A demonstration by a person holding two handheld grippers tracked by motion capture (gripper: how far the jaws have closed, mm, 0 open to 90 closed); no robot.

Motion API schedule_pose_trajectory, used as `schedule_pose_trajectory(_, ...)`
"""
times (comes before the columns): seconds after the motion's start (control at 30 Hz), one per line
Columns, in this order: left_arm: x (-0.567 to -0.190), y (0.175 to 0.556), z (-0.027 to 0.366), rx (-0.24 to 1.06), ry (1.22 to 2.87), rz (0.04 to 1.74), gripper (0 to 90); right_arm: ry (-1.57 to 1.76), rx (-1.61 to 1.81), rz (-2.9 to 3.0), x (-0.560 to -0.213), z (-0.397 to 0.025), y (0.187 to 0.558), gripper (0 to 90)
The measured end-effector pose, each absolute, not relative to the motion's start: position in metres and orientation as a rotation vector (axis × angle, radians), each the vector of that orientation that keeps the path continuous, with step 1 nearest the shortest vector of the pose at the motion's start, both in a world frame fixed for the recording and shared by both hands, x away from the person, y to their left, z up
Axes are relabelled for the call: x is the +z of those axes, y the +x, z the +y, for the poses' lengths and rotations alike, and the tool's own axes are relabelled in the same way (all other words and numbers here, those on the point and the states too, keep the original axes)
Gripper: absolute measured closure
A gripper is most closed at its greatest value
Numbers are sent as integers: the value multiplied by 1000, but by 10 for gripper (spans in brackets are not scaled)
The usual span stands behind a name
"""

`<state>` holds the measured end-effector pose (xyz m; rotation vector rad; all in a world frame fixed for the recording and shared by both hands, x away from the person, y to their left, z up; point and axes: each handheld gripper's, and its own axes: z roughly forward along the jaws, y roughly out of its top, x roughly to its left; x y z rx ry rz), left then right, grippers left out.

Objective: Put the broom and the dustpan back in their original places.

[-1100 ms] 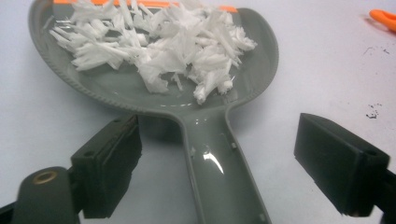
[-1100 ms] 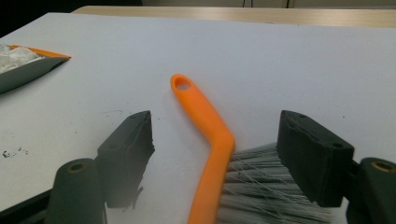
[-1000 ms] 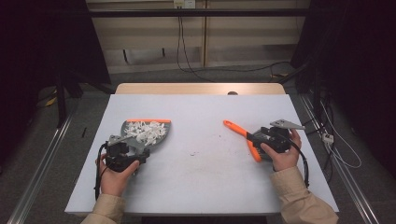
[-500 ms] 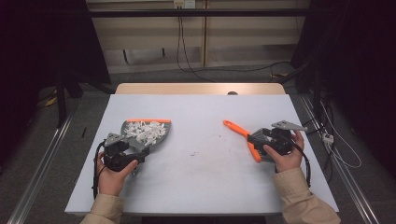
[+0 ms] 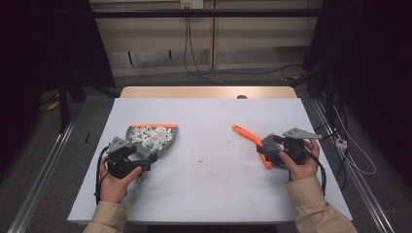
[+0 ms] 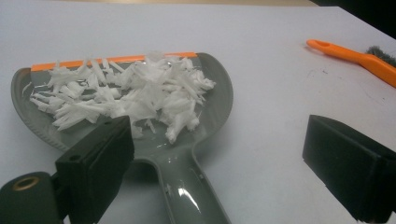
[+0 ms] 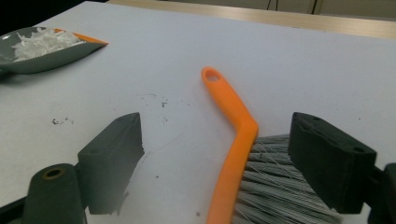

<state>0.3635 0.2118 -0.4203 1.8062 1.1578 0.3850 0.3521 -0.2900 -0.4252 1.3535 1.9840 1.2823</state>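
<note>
Left tool (image 5: 138, 162) sits at about 8 o'clock on the white counter (image 5: 209, 194), jaws spread wide and gripping nothing. In the left gripper view the grey handle of the dustpan (image 6: 140, 107) runs up between the two black jaws, closer to the left jaw; contact with that jaw cannot be told, and the right jaw stands well apart from the handle. Dustpan lies flat on the counter, long axis running from the handle at roughly 7 o'clock to the orange lip at 12 to 1 o'clock, mouth facing the far edge. White paper shreds (image 6: 135, 95) are heaped in the pan, most of them toward the lip and centre. Right tool (image 5: 267, 154) rests at about 4 o'clock on the counter, jaws likewise released and wide. In the right gripper view the brush (image 7: 233, 135) lies between its jaws: the grey bristles lie just beside the right jaw, touching or not unclear, and the left jaw is clear of the orange handle. Brush lies on the counter, long axis on a diagonal, the handle's eyelet end pointing to about 10 o'clock, bristle end toward 4 o'clock at the tool. Dustpan and brush lie well apart, with a few dark specks (image 5: 201, 159) on the counter between them.
</note>
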Motion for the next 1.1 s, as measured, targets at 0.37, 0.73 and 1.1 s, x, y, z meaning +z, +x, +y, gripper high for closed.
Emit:
schedule_pose_trajectory(0.37,-420,362,219,383,1789,1128,66,1309,1314,1996,-425,-297,343,180)
schedule_pose_trajectory(0.73,-426,358,225,370,1821,1065,65,1323,1290,2002,-430,-313,329,174)
schedule_pose_trajectory(1.1,-427,352,228,359,1830,1017,65,1333,1262,2017,-435,-317,322,174)
